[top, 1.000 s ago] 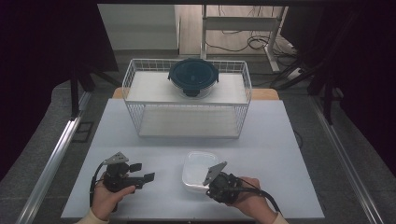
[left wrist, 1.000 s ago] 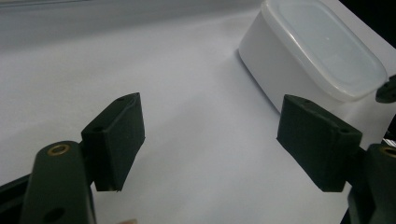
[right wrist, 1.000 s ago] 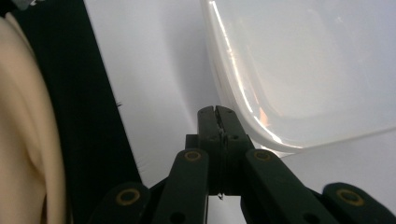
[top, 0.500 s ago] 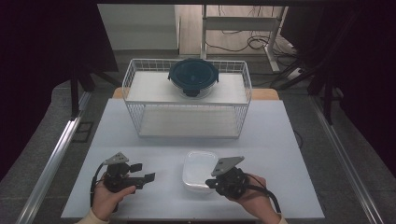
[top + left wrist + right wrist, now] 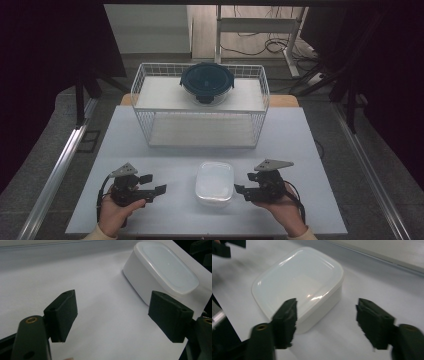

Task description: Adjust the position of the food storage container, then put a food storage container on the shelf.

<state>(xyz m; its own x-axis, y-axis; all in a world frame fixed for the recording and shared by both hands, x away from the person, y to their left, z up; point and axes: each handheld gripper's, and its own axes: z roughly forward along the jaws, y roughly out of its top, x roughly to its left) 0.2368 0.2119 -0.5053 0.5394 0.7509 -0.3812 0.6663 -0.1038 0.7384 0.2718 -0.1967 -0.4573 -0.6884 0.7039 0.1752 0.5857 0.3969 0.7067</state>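
- I see the white lidded container (image 5: pixel 214 183) lying flat on the counter (image 5: pixel 300 145), near the front edge and between my two grippers; its lid is on and looks a little translucent.
- My left gripper (image 5: pixel 154 184) rests low on the counter to the left of the container, with a clear strip of bare counter between them; its jaws are wide apart and hold nothing; in the left gripper view the container (image 5: pixel 162 272) stands beyond the jaw on the right of that view, not between the two.
- My right gripper (image 5: pixel 240 191) sits just beside the right side of the container (I cannot tell from above whether a jaw touches the wall); its jaws are also spread wide and grasp nothing.
- In the right gripper view the container (image 5: pixel 299 287) is ahead and to the left; the jaw on the left of that view stands in front of its near corner, the other jaw is over bare counter.
- At the far side of the counter stands a white wire basket (image 5: pixel 145 85); a round glass bowl with a dark blue lid (image 5: pixel 207 82) sits on its upper shelf, well apart from both grippers.
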